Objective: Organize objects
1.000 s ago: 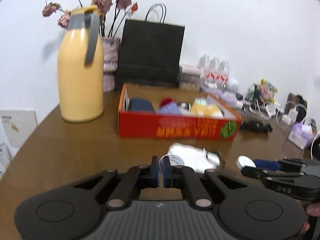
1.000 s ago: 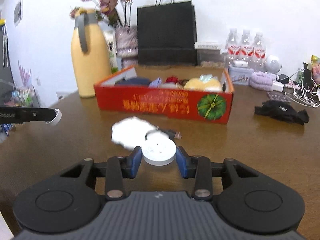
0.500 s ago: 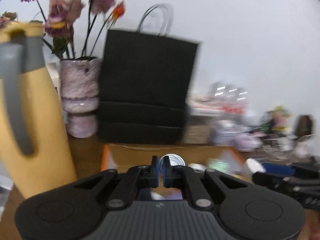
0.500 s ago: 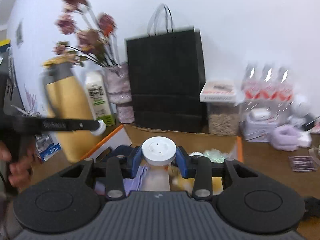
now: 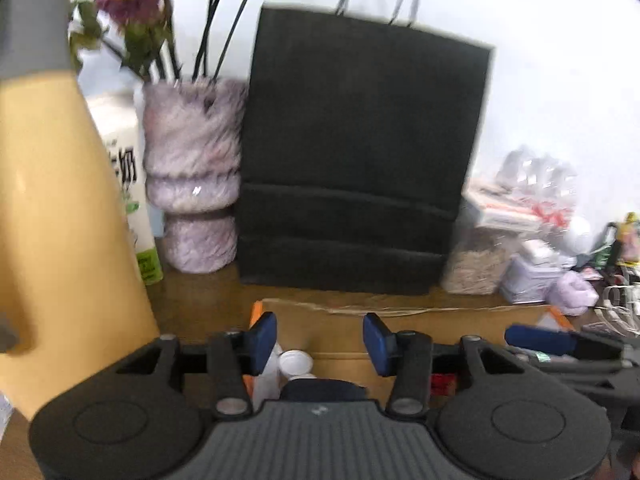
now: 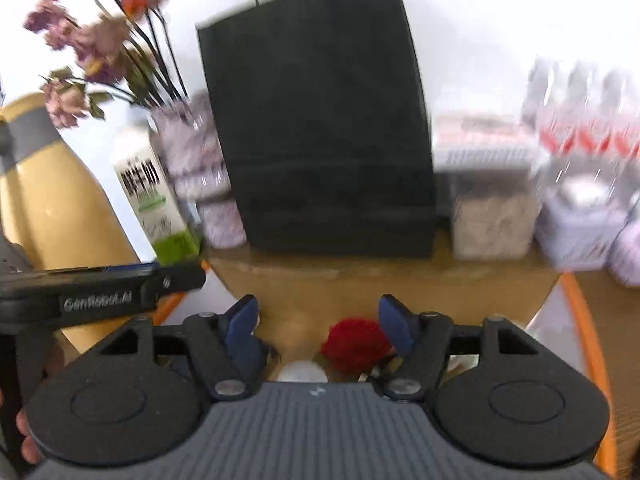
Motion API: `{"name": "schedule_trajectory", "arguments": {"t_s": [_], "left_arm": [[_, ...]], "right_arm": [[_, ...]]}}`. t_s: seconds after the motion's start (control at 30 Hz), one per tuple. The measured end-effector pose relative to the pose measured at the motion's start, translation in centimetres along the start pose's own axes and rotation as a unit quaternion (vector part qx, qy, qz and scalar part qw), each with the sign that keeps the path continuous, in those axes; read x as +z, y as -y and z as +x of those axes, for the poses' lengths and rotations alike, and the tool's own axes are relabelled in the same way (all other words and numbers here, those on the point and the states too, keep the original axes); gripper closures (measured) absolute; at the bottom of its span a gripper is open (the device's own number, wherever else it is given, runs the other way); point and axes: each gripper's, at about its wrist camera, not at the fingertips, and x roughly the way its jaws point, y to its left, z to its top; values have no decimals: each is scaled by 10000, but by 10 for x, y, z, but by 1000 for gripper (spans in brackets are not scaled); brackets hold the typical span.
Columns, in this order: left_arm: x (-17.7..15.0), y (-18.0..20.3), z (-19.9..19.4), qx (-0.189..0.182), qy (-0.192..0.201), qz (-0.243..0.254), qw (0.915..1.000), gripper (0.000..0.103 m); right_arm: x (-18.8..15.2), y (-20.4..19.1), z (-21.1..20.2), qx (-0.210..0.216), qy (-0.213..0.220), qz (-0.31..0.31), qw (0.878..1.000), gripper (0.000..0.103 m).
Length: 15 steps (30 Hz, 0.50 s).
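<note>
Left gripper (image 5: pixel 316 338): jaws spread wide, nothing between the fingers. Right gripper (image 6: pixel 318 322): jaws likewise spread, nothing gripped. Both are held level, side by side, pointing forward.

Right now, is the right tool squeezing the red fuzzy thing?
No, the right tool is open, and the red fuzzy thing lies below in the box with gaps on both sides.

A home: cluttered wooden table (image 5: pixel 192 300) with flower vase (image 5: pixel 194 196), milk carton (image 6: pixel 154 196).
</note>
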Motion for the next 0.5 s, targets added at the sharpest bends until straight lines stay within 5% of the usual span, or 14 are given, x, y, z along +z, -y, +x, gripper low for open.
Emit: {"name": "schedule_trajectory", "arguments": {"t_s": [0.27, 0.5], "left_arm": [[-4, 30, -122, -799, 753, 330, 9934, 43], [-55, 32, -246, -1357, 1219, 529, 9818, 17]], "right_arm": [[-17, -32, -120, -45, 809, -589, 9950, 11], [-87, -55, -243, -20, 1225, -635, 9904, 0]]}}
